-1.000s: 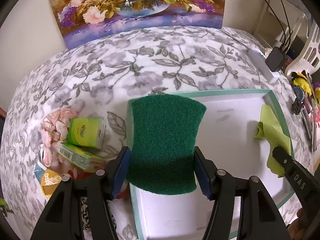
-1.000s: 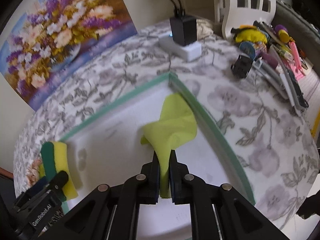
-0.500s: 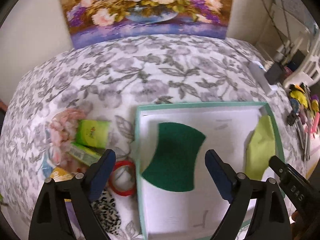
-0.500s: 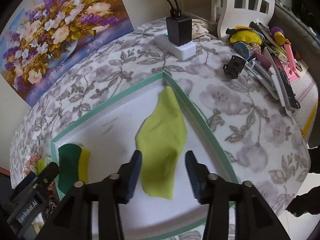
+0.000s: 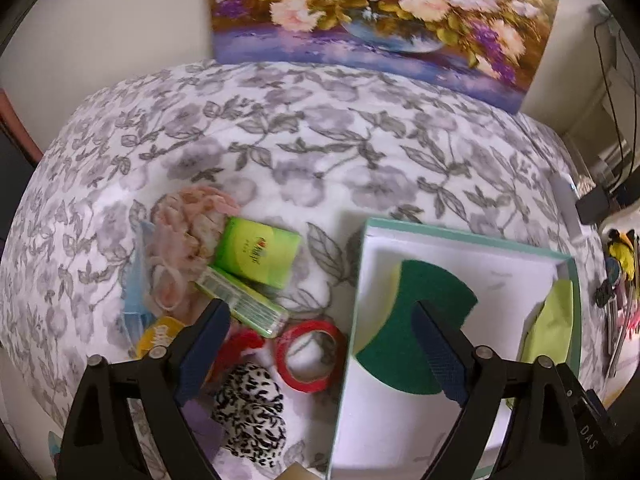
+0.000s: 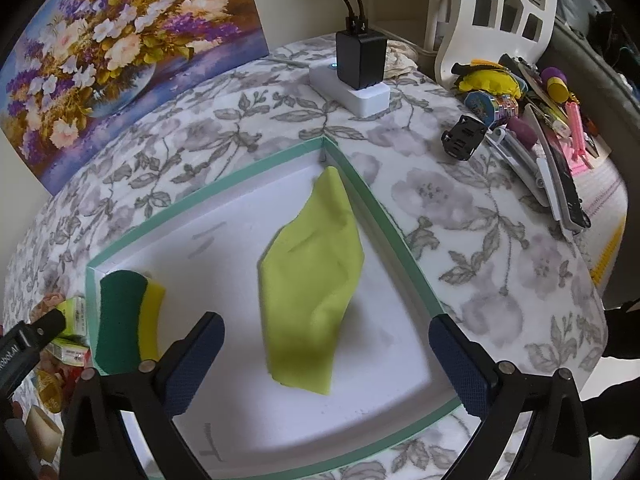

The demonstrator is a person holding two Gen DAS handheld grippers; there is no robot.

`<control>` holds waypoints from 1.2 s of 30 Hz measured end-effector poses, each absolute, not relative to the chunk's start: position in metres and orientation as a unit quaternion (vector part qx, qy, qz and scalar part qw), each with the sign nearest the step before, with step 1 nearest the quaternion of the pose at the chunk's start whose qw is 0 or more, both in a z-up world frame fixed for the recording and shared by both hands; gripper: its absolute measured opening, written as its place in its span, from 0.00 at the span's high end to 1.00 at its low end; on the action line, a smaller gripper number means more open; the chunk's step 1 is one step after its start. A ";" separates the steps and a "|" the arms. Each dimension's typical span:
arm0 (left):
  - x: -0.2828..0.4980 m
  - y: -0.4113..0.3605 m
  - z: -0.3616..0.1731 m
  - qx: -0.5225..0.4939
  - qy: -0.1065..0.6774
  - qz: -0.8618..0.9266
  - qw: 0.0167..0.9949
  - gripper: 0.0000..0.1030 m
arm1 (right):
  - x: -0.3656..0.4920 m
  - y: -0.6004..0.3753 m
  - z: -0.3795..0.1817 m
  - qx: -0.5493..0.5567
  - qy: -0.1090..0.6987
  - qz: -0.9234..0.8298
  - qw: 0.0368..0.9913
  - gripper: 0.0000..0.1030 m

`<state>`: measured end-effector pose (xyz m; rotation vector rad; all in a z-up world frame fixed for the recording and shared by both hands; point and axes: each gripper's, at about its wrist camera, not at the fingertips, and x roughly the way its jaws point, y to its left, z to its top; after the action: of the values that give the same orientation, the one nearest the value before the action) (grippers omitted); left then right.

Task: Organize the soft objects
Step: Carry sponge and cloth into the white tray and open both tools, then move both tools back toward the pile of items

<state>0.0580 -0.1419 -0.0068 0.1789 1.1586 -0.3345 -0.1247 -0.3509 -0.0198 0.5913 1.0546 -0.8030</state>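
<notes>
A white tray with a green rim [image 5: 460, 233] [image 6: 248, 170] lies on the floral cloth. A green and yellow sponge [image 5: 412, 320] [image 6: 120, 316] lies in its left end. A lime cloth [image 6: 312, 280] [image 5: 552, 328] lies along its right side. My left gripper [image 5: 320, 356] is open and empty, above the tray's left edge and a pile of small items. My right gripper [image 6: 326, 364] is open and empty above the near end of the lime cloth.
Left of the tray lie a pink scrunchie [image 5: 188, 236], green boxes [image 5: 256, 256], a red tape roll [image 5: 310, 356], a black-and-white spotted fabric [image 5: 252, 412]. A charger on a white power strip [image 6: 356, 80], toys and pens [image 6: 532, 120] sit right. A flower painting [image 5: 380, 16] stands behind.
Both grippers opened and let go: the sponge and the lime cloth now lie in the tray. Both grippers pulled back, and the left one swung left over the pile.
</notes>
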 end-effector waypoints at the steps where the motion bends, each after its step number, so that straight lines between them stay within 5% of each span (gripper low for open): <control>1: 0.058 -0.139 -0.005 0.084 0.540 -0.152 0.824 0.00 | -0.125 -0.351 -0.020 0.270 0.482 -0.368 0.748 0.00; 36: 0.072 -0.019 0.033 0.026 0.497 -0.068 0.865 0.00 | -0.087 -0.258 -0.006 0.202 0.507 -0.304 0.781 0.00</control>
<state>0.0723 -0.0191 0.0330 0.0553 1.0405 -0.1424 -0.0869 -0.2585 -0.0063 0.4360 1.0946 -0.6566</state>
